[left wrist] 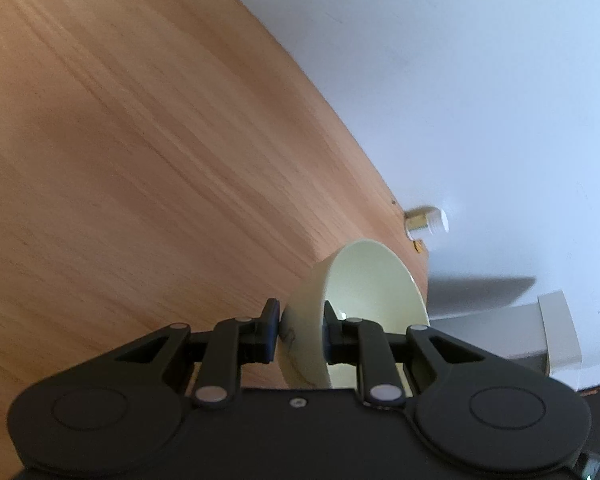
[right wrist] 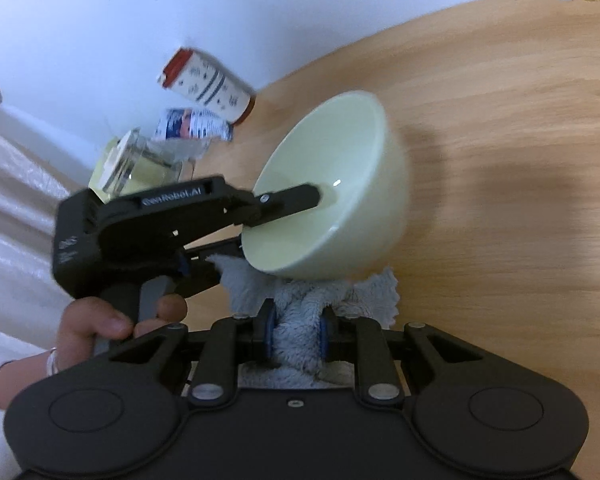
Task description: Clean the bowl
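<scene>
We hold the one pale green bowl point(right wrist: 332, 184) tipped on its side above the wooden desk point(right wrist: 500, 120), our left tongs point(left wrist: 300, 332) clamped across its wall, one finger inside the bowl and one outside. Our right tongs point(right wrist: 296, 340) are clamped on the single grey terry cloth point(right wrist: 312, 300), which sits just below the bowl's lower rim and seems to touch its outer wall; the bowl's open mouth faces left, away from the cloth. So we judge that the wipe turns on bringing the cloth up and round into that mouth. Behind, near the wall, we count one red-capped bottle point(right wrist: 210, 86), one labelled packet point(right wrist: 194, 126) and one glass jar point(right wrist: 140, 164).
</scene>
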`<state>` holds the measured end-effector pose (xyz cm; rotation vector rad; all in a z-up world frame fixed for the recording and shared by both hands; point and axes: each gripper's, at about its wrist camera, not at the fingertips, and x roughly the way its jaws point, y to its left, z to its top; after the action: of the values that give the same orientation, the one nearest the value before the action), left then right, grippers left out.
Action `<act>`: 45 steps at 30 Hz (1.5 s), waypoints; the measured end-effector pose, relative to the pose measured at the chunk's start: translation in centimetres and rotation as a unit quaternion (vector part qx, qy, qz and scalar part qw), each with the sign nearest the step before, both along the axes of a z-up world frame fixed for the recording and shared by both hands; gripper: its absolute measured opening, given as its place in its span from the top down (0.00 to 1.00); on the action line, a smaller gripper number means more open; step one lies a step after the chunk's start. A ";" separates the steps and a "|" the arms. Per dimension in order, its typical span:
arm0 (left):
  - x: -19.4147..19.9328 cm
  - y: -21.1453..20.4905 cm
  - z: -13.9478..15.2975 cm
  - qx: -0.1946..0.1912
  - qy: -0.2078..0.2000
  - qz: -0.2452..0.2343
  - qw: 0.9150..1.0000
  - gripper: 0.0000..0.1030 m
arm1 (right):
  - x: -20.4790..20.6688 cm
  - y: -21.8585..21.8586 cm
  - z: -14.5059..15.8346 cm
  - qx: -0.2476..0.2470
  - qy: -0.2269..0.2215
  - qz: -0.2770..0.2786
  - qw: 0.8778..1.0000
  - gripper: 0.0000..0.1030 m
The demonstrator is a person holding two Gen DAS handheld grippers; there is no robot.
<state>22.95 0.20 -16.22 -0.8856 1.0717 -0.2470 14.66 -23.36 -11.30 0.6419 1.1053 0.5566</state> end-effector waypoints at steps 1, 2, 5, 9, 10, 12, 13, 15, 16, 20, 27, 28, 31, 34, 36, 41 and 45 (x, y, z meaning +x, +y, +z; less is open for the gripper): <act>0.0 0.2 -0.2 0.002 0.004 0.003 1.000 0.82 | 0.0 -0.1 0.1 0.000 0.000 -0.001 1.000 0.77; 0.0 0.4 -0.4 0.004 0.013 0.006 1.000 0.82 | -0.3 -0.7 0.5 -0.001 0.000 -0.009 1.000 0.77; -0.1 0.6 -1.0 0.001 0.033 0.011 0.999 0.82 | -0.6 -1.8 0.8 0.003 0.009 -0.022 1.000 0.77; -0.1 0.8 -1.5 0.003 0.040 0.009 0.999 0.82 | -0.7 -2.4 1.2 0.011 0.007 -0.028 1.000 0.78; 0.0 0.7 -1.5 0.008 0.041 0.006 0.999 0.82 | -0.7 -2.5 1.3 0.013 0.007 -0.030 0.999 0.78; 0.0 0.6 -1.5 0.013 0.042 0.003 0.999 0.82 | -0.8 -2.8 1.7 0.017 0.004 -0.033 0.999 0.78; -0.1 0.6 -1.6 0.015 0.043 0.002 0.999 0.82 | -1.1 -3.2 1.9 0.018 0.002 -0.036 0.999 0.78; -0.2 0.8 -1.7 0.018 0.044 0.003 0.999 0.82 | -1.3 -3.5 2.3 0.020 0.000 -0.041 0.999 0.78; -0.1 0.8 -1.8 0.021 0.044 0.001 0.999 0.82 | -1.5 -3.8 2.5 0.021 -0.002 -0.044 0.999 0.78; -0.1 0.6 -1.9 0.024 0.046 0.000 0.999 0.82 | -2.1 -4.8 3.6 0.027 -0.014 -0.056 0.998 0.78; -0.3 0.9 -2.1 0.033 0.048 -0.002 0.998 0.82 | -1.7 -5.3 5.8 0.061 -0.061 -0.053 0.995 0.78; -0.4 0.9 -2.1 0.034 0.047 -0.003 0.998 0.82 | -1.4 -5.1 5.9 0.060 -0.062 -0.049 0.995 0.78; -0.4 0.7 -2.3 0.037 0.048 -0.007 0.998 0.82 | -0.5 -4.2 5.9 0.055 -0.064 -0.031 0.996 0.78; -0.6 0.6 -2.3 0.040 0.049 -0.012 0.998 0.82 | 0.8 -2.6 4.8 0.013 -0.048 -0.012 0.999 0.78; -0.6 0.6 -2.3 0.042 0.047 -0.014 0.998 0.81 | 1.7 -1.5 4.0 -0.018 -0.038 -0.004 0.999 0.78; -0.7 0.7 -2.1 0.048 0.042 -0.015 0.998 0.81 | 3.2 1.6 2.3 -0.078 -0.024 0.045 0.996 0.78; -0.9 0.6 -2.4 0.048 0.049 -0.019 0.998 0.81 | 4.1 3.1 1.5 -0.111 -0.031 0.075 0.991 0.78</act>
<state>22.10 0.83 -18.61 -0.7985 1.1818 -0.1846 18.73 -20.23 -9.78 0.3489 1.1442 0.5690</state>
